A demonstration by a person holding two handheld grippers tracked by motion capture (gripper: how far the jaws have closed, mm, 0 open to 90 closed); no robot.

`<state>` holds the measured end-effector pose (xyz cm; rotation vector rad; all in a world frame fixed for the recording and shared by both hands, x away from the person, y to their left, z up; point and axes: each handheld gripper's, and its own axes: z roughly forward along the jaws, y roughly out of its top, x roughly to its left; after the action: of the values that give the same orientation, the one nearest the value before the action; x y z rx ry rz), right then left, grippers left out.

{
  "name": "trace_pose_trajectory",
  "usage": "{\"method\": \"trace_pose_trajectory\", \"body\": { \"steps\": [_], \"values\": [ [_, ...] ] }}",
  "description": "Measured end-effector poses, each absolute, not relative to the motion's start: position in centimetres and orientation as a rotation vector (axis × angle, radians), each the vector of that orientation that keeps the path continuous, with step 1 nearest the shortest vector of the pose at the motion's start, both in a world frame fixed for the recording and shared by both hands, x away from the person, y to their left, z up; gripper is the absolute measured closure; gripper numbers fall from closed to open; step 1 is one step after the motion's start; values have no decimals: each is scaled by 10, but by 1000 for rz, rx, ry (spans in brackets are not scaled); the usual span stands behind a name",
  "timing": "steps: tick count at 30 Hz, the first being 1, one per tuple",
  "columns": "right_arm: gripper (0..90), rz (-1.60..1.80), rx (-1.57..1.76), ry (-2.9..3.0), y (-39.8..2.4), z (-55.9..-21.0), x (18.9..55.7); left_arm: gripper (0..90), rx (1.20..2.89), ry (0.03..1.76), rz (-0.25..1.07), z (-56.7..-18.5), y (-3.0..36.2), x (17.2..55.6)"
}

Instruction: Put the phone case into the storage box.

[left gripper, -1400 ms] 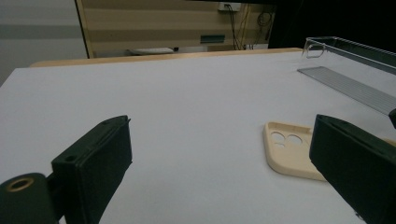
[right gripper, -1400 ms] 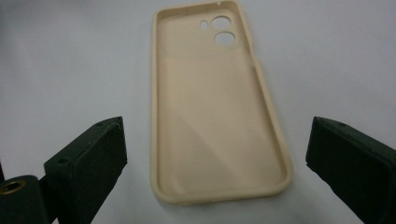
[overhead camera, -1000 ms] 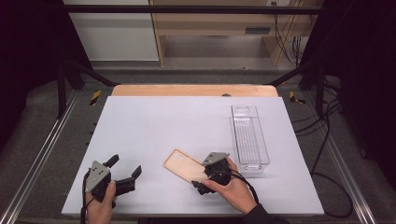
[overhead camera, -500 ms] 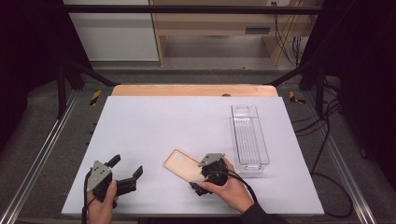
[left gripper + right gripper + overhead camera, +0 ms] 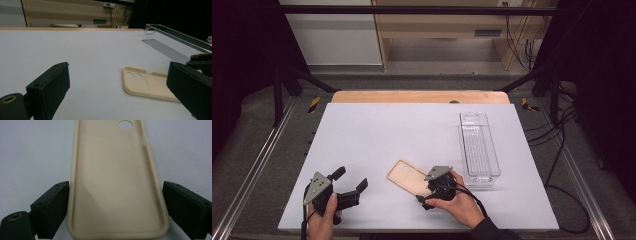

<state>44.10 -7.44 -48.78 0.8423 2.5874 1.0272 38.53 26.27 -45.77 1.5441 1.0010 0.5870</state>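
Dim workroom around a pale table

A white table [image 5: 377, 130] stands on grey floor [image 5: 257, 130]; wooden shelving [image 5: 437, 25] and cables [image 5: 522, 30] sit behind.

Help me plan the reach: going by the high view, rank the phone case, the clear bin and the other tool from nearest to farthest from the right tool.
1. The phone case, straddled by the right tool, extending up-left of it.
2. The clear bin, just to its right, reaching toward the table's far side.
3. The left tool, far off at the near left, open over bare table.
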Motion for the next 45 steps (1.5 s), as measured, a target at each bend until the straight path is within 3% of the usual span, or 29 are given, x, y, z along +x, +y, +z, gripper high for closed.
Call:
{"method": "trace_pose_trajectory", "body": {
  "steps": [15,24,38,45],
  "values": [
    [122,1104,834,2473,-76,-493,427,45,1607,982,503,-460,248,391],
    [124,1136,758,2366,-70,-472,416,41,1598,970,455,-452,242,394],
    [124,1321,778,2176,-88,-451,421,38,1635,947,352,-417,208,451],
    [123,1378,750,2123,-87,-450,417,65,1653,966,309,-426,204,447]
  ]
}}
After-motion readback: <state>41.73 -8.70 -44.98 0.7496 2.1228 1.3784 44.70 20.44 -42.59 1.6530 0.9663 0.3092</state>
